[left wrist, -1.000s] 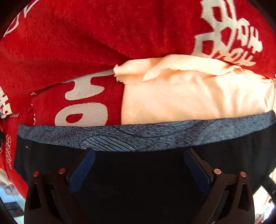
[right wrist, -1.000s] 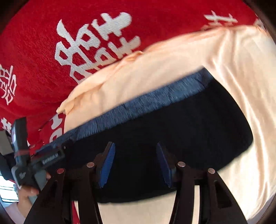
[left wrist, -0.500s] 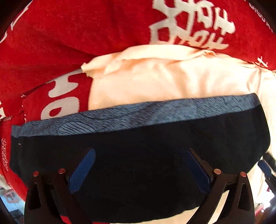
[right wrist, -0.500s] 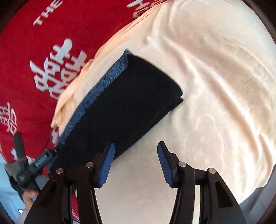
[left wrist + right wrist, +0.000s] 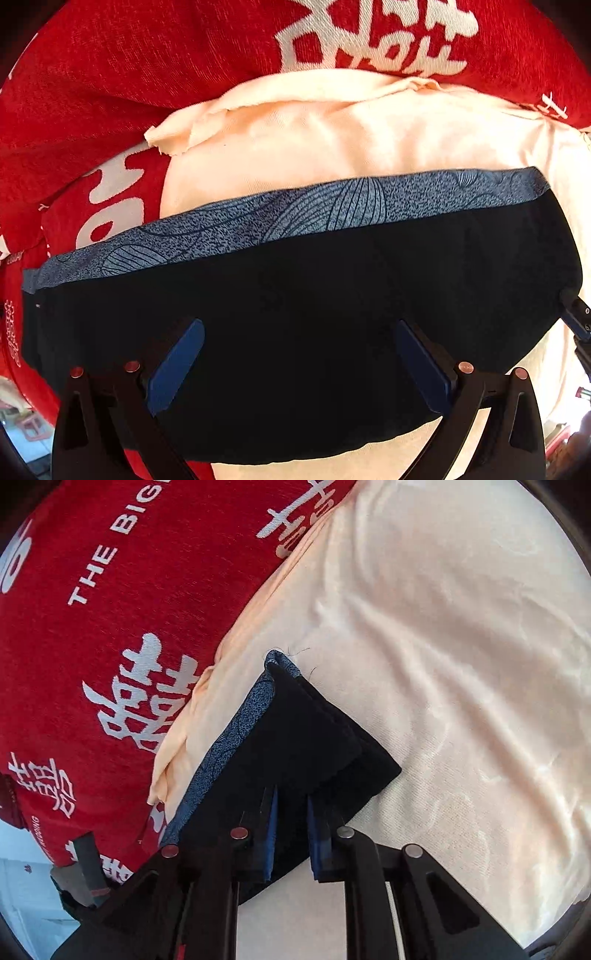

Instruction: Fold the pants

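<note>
The dark navy pants (image 5: 295, 295) lie folded on a cream sheet (image 5: 332, 147), with a patterned blue waistband (image 5: 332, 206) along their far edge. My left gripper (image 5: 299, 365) is open above the dark cloth, its blue pads wide apart and holding nothing. In the right wrist view the pants (image 5: 295, 738) show as a folded stack with its corner pointing away. My right gripper (image 5: 291, 834) is shut on the near edge of the pants, pads close together with cloth between them. The right gripper's tip also shows at the left wrist view's right edge (image 5: 576, 314).
A red blanket with white characters (image 5: 147, 74) lies behind and left of the cream sheet; it also shows in the right wrist view (image 5: 110, 627). The cream sheet (image 5: 461, 664) spreads to the right of the pants. The left gripper's body (image 5: 85, 871) shows at lower left.
My right gripper swung round to the pants' end and closed on their edge. My left gripper stayed open and drew back, so more of the pants shows.
</note>
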`<move>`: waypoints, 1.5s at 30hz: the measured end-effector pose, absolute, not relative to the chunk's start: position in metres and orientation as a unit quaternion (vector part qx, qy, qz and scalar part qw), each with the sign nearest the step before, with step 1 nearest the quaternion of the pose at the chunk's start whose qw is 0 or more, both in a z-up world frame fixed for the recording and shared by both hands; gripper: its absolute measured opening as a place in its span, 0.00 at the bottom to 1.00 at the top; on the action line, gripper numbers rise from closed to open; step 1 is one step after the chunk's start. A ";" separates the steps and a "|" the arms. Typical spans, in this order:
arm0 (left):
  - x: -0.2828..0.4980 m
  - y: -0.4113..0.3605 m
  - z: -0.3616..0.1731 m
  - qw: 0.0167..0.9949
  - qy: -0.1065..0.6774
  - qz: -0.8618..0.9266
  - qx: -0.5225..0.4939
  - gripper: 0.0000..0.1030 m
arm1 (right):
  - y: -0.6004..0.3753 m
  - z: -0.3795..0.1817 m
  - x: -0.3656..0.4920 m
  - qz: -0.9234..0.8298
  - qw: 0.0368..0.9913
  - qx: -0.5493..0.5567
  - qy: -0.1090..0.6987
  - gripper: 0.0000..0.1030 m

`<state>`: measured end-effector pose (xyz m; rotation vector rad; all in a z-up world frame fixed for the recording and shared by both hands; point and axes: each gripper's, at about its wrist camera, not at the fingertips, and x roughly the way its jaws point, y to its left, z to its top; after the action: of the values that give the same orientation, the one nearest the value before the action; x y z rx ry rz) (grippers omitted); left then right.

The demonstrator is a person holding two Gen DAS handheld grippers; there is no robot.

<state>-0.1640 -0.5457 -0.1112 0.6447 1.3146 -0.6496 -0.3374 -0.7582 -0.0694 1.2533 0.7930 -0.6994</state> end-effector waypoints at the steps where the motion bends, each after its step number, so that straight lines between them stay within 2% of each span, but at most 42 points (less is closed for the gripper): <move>1: -0.166 -0.546 -0.110 0.696 0.589 -0.292 0.289 1.00 | -0.759 -0.073 -0.336 -0.321 0.677 0.558 0.358 0.16; 3: -0.171 -0.548 -0.110 0.695 0.586 -0.294 0.294 1.00 | -0.759 -0.085 -0.346 -0.339 0.651 0.577 0.357 0.16; 6: -0.175 -0.549 -0.111 0.693 0.587 -0.292 0.299 1.00 | -0.755 -0.090 -0.365 -0.342 0.635 0.617 0.314 0.18; 11: -0.183 -0.553 -0.109 0.693 0.587 -0.290 0.302 1.00 | -0.739 -0.083 -0.373 -0.313 0.648 0.615 0.321 0.34; 22: -0.204 -0.557 -0.096 0.685 0.576 -0.317 0.313 1.00 | -0.718 -0.084 -0.373 -0.267 0.646 0.629 0.340 0.35; 28: -0.219 -0.553 -0.107 0.687 0.583 -0.319 0.295 1.00 | -0.712 -0.089 -0.370 -0.253 0.651 0.630 0.341 0.35; 37: -0.227 -0.550 -0.100 0.691 0.585 -0.320 0.278 1.00 | -0.714 -0.103 -0.372 -0.244 0.651 0.652 0.304 0.35; 42: -0.228 -0.540 -0.098 0.697 0.577 -0.327 0.273 1.00 | -0.716 -0.108 -0.374 -0.234 0.660 0.666 0.259 0.50; 45: -0.231 -0.537 -0.096 0.698 0.575 -0.330 0.270 1.00 | -0.724 -0.110 -0.368 -0.239 0.667 0.665 0.237 0.52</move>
<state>-0.2310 -0.5375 -0.0963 0.6014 1.2820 -0.7346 -0.3682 -0.7240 -0.1098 1.5009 0.5341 -0.5394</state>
